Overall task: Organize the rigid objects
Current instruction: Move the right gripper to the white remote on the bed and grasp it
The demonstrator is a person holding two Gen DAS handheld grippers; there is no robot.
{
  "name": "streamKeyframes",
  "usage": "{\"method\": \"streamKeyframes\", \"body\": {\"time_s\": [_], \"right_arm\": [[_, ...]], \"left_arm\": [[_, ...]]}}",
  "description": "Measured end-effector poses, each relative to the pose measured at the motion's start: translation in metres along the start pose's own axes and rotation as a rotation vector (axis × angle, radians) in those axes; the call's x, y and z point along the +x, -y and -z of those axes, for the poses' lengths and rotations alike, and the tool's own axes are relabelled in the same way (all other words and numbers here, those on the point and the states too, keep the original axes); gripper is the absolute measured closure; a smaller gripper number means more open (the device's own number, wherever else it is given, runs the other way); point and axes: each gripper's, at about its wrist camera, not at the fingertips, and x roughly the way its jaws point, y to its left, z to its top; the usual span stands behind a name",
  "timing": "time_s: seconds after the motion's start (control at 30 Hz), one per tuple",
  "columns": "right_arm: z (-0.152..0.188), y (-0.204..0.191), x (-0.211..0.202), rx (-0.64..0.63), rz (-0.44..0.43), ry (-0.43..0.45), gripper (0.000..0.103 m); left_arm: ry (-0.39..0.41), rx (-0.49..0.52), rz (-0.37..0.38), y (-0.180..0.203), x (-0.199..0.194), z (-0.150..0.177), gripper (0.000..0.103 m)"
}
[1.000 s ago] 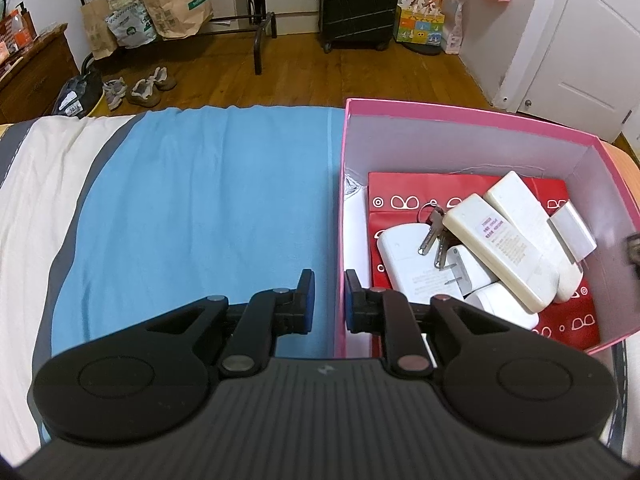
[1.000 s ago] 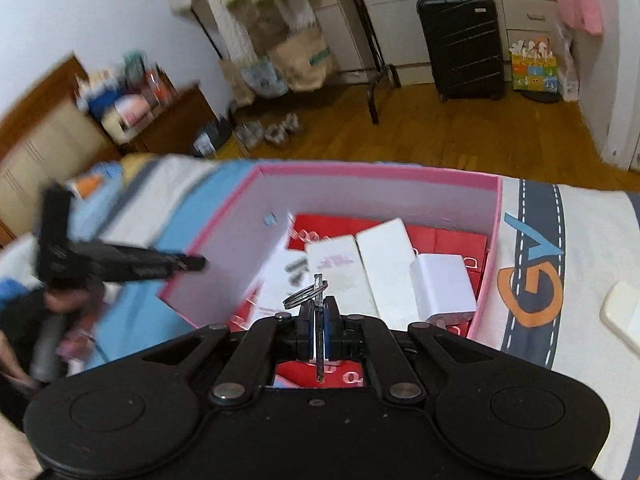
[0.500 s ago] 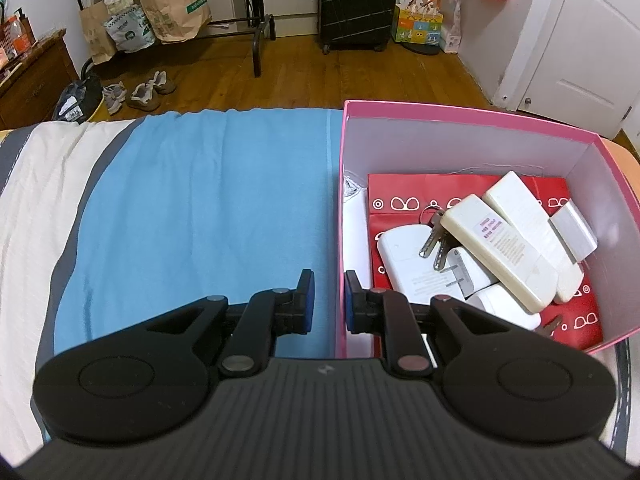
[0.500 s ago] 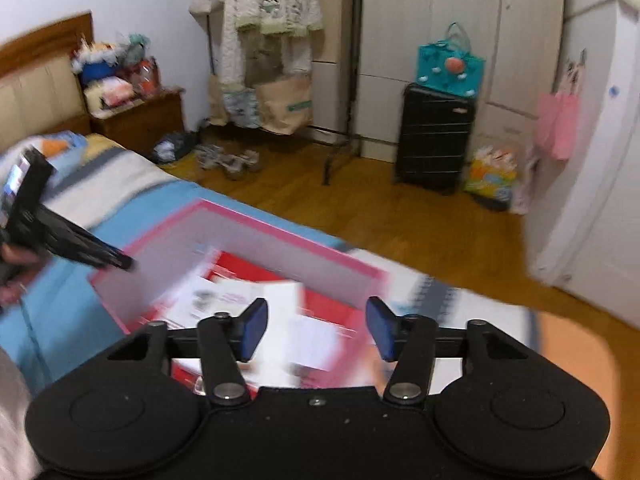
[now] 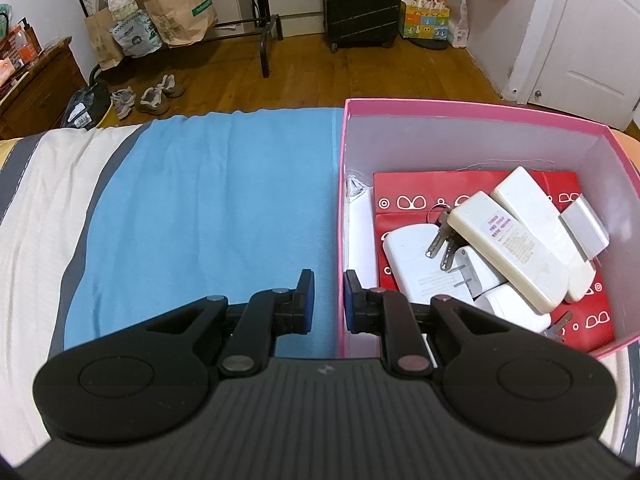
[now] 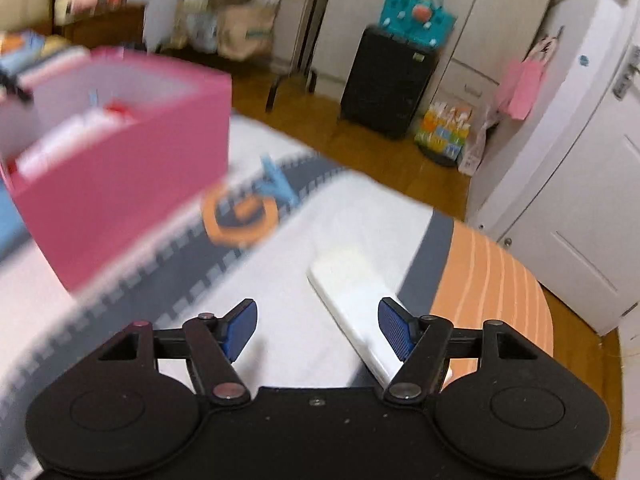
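A pink box (image 5: 472, 105) sits on the bed. It holds white remotes (image 5: 508, 248), white chargers (image 5: 416, 264), a bunch of keys (image 5: 440, 236) and a single key (image 5: 558, 326) on red paper. My left gripper (image 5: 327, 300) is shut on the box's left wall near its front corner. My right gripper (image 6: 318, 328) is open and empty, low over the bed to the right of the box (image 6: 120, 168). A white remote (image 6: 356, 300) lies on the bed, just inside the right finger.
The bed has a blue blanket (image 5: 208, 208) left of the box and a striped orange part (image 6: 492, 292) at the right edge. On the wooden floor beyond stand a black suitcase (image 6: 388, 84), a clothes rack and shoes (image 5: 156, 94).
My right gripper let go of a key over the box, opened, and swung right and down to the white remote on the bed. The left gripper stayed on the box wall.
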Motion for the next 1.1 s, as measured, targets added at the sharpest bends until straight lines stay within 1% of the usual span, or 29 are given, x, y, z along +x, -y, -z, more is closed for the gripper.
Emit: {"method": "streamKeyframes", "body": {"time_s": [0.1,0.13,0.2,0.23,0.27,0.3,0.33,0.4,0.47,0.53,0.57,0.63,0.7,0.73,0.77,0.8,0.83,0.87,0.9,0.93,0.97,1.0,1.03,1.07,1.1], "right_arm": [[0.004,0.003,0.017,-0.011,0.05,-0.025,0.031],[0.004,0.003,0.023,-0.025,0.084,-0.033,0.031],[0.008,-0.007,0.038,-0.095,0.227,-0.061,0.031],[0.012,-0.012,0.045,-0.142,0.258,-0.079,0.031],[0.018,-0.015,0.05,-0.194,0.26,-0.078,0.031],[0.02,-0.016,0.05,-0.219,0.268,-0.043,0.029],[0.019,-0.013,0.051,-0.209,0.265,-0.033,0.028],[0.011,0.001,0.053,-0.107,0.248,-0.046,0.018],[0.005,0.019,0.057,-0.002,0.211,-0.068,0.015],[0.003,0.034,0.062,0.07,0.164,-0.082,0.009],[0.004,0.04,0.065,0.098,0.154,-0.09,0.004],[0.01,0.054,0.069,0.197,0.109,-0.097,0.003],[0.015,0.068,0.073,0.323,0.046,-0.129,0.003],[0.015,0.071,0.073,0.348,0.021,-0.147,0.004],[0.013,0.071,0.072,0.348,0.0,-0.171,0.009],[0.013,0.067,0.07,0.338,-0.018,-0.205,0.019],[0.011,0.065,0.065,0.346,-0.028,-0.233,0.025],[0.011,0.064,0.059,0.388,-0.039,-0.261,0.036],[0.013,0.065,0.053,0.461,-0.063,-0.292,0.043],[0.014,0.065,0.047,0.53,-0.114,-0.319,0.044],[0.015,0.06,0.04,0.555,-0.166,-0.328,0.044],[0.015,0.054,0.036,0.549,-0.191,-0.338,0.044],[0.012,0.046,0.035,0.518,-0.202,-0.344,0.044],[0.009,0.037,0.035,0.481,-0.183,-0.346,0.044],[0.007,0.028,0.037,0.446,-0.146,-0.35,0.042]], "left_arm": [[-0.001,-0.002,0.002,-0.001,-0.001,0.0,0.088],[0.0,-0.001,0.005,-0.001,-0.001,0.0,0.089],[0.0,0.003,0.005,0.0,0.0,0.0,0.09],[-0.001,0.005,0.004,0.0,0.0,0.0,0.09],[-0.002,0.006,0.003,0.0,0.001,-0.001,0.09],[-0.003,0.004,0.004,0.001,0.001,0.0,0.09],[-0.003,0.003,0.005,0.001,0.001,-0.001,0.09],[-0.003,0.003,0.006,0.001,0.002,-0.001,0.09],[-0.003,0.005,0.004,0.001,0.002,-0.001,0.09],[-0.004,0.007,0.003,0.001,0.002,-0.001,0.09],[-0.004,0.007,0.002,0.001,0.002,-0.001,0.09],[-0.004,0.01,-0.001,0.001,0.003,0.0,0.09],[-0.005,0.008,-0.001,0.0,0.004,0.0,0.09],[-0.006,0.005,0.0,0.0,0.003,0.0,0.09],[-0.008,0.006,-0.002,0.0,0.003,0.0,0.09],[-0.008,0.005,-0.004,0.0,0.003,0.0,0.09],[-0.005,0.008,-0.007,0.0,0.002,0.001,0.09],[-0.002,0.018,-0.012,0.001,0.001,0.002,0.09],[0.001,0.028,-0.017,0.002,0.0,0.003,0.09],[0.003,0.034,-0.022,0.004,-0.002,0.003,0.09],[0.004,0.038,-0.027,0.005,-0.002,0.004,0.09],[0.004,0.04,-0.03,0.007,-0.002,0.003,0.09],[0.006,0.039,-0.032,0.007,-0.003,0.003,0.09],[0.006,0.038,-0.031,0.007,-0.004,0.002,0.09],[0.008,0.038,-0.03,0.007,-0.005,0.002,0.09]]}}
